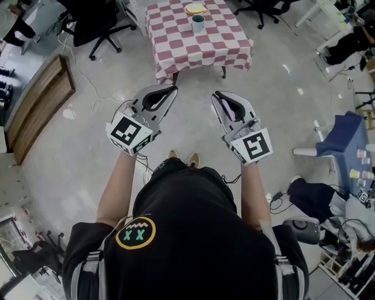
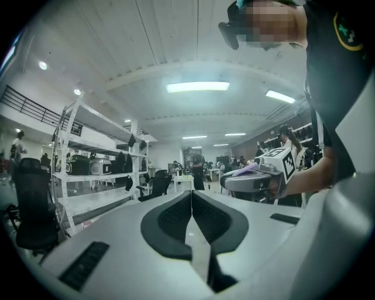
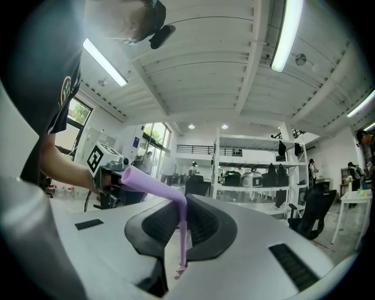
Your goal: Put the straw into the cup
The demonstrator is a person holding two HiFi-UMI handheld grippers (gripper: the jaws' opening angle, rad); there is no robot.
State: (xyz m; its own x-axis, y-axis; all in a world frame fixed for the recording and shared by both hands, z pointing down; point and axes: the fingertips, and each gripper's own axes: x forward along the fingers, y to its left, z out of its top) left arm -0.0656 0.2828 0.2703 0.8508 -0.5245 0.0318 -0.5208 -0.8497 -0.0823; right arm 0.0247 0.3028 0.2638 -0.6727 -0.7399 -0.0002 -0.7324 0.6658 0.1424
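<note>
Right gripper (image 3: 184, 206): jaws clamped on a lilac plastic bendy straw (image 3: 182, 233). The black ribbed pads (image 3: 205, 225) press on the straw's thin lower length. That length runs upright through the nip, and its bottom end sits in the slot behind the pads. Above the pads the straw bends at its elbow. The wider upper section slants away toward the person's left, pointing at the other tool.

Left gripper (image 2: 191, 197): jaws together, pad against pad at the tips, nothing between them.

Both grippers are held level at about waist height in front of the person, side by side and apart. In the head view the left gripper (image 1: 174, 88) and right gripper (image 1: 215, 94) both point toward the table. Each carries its cube with square markers nearest the hand.

The small teal cup (image 1: 198, 23) stands upright on a table covered with a red-and-white checked cloth (image 1: 176, 41), well ahead of the person across open floor. A flat yellow plate (image 1: 195, 9) lies just behind the cup, at the table's far edge. The straw is well apart from the cup, held over the floor and not over the table.

A black wheeled office chair (image 1: 96, 26) stands left of the table.
</note>
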